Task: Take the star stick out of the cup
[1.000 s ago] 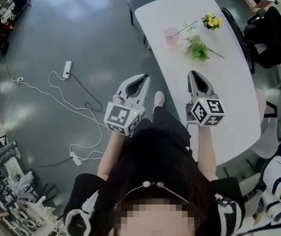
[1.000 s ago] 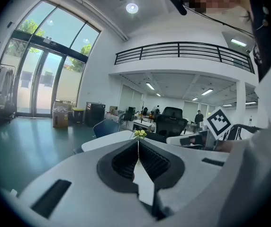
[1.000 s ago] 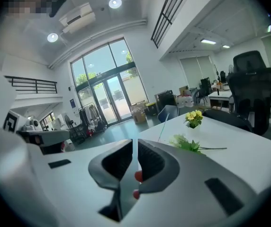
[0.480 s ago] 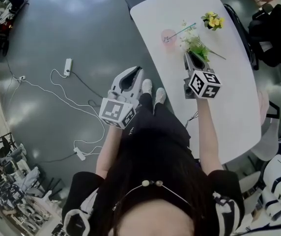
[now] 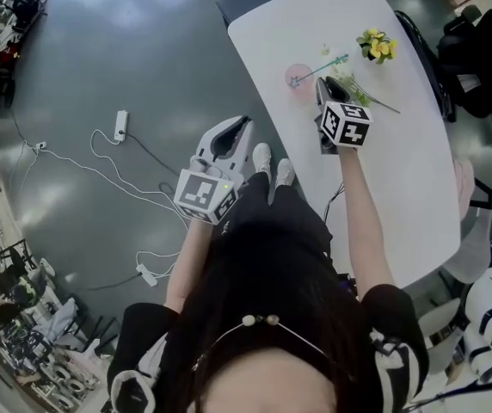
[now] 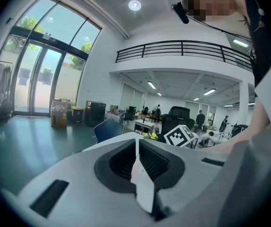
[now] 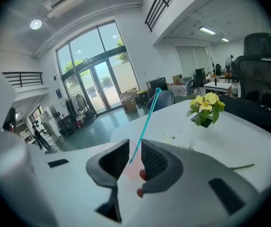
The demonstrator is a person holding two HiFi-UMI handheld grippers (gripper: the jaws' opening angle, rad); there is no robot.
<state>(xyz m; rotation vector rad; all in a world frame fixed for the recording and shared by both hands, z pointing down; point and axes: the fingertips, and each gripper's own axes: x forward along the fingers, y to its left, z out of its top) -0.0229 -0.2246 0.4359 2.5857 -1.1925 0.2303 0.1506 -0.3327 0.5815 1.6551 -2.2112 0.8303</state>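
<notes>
Since the earlier frames, the right claw point(image 5: 327, 84) has been carried forward over the table point(image 5: 401, 179) toward the upper middle of the head view and is now brought up to the pink cup point(image 5: 298, 81). The star stick point(image 7: 147, 117) is still lodged in that cup and slants up between the jaws, which are seen narrowly parted in the right gripper view, not yet clenched on it. The left claw point(image 5: 236, 136) is held off the table at centre left, pressed closed on nothing.

The stick is thin, so it could be missed or pushed aside as the jaws close. The cup looks light and stands near the table's edge, so a slanted pull might tip or drag it.

Counted: one cup, one star stick, one pot of yellow flowers point(image 5: 377, 46), one loose green sprig point(image 5: 359, 91), two claws.
</notes>
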